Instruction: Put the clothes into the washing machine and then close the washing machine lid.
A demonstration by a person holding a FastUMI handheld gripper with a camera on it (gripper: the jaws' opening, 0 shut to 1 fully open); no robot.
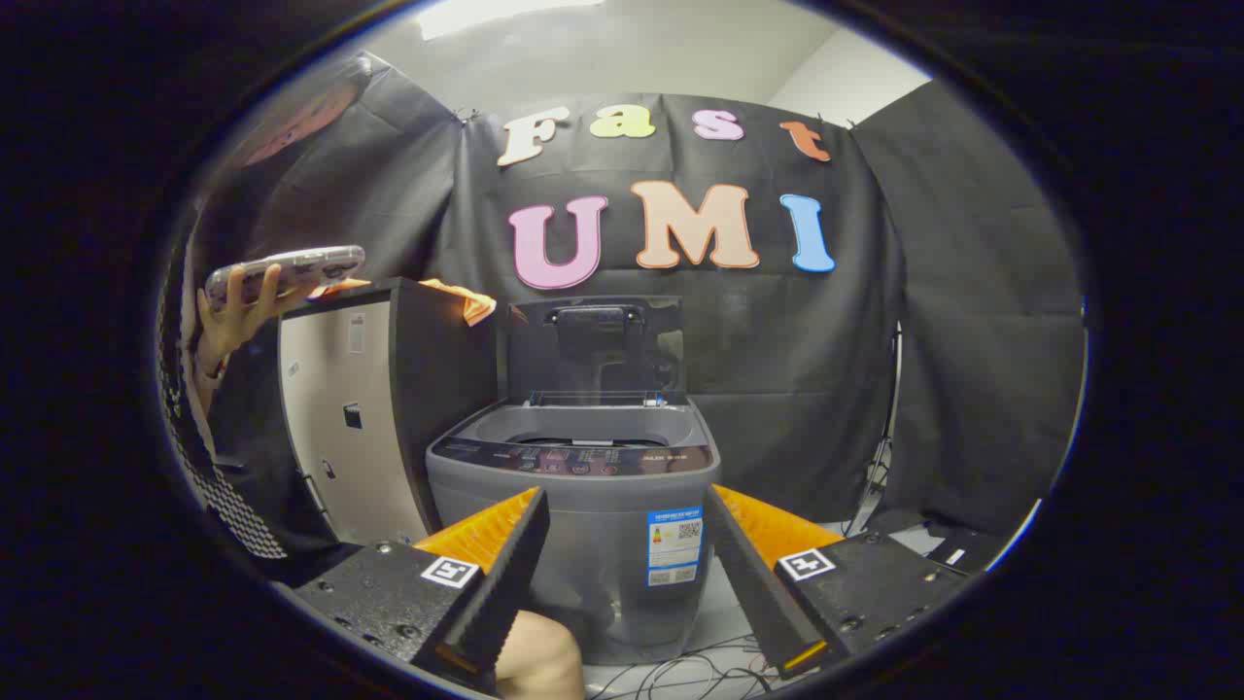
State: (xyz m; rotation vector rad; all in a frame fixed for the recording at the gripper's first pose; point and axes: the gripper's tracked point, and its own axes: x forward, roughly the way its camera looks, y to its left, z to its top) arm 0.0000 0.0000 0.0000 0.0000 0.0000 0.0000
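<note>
Clothes [465, 299], an orange bundle, lie on top of the cabinet [374, 408] up and to the left of the gripper [627, 574], whose fingers stand apart and empty, aimed at the washing machine [583, 525] with its lid [595, 345] raised

Light is coming from a bright ceiling panel [505, 15] far overhead, blown out to white. The booth below is staying dim, the dark cloth soaking up most of it. Soft glare is lying on the raised washing machine lid [595, 345]. The fisheye is bending straight lines toward the rim. The tongs [627, 583], spread wide, are looking slightly soft up close.
</note>
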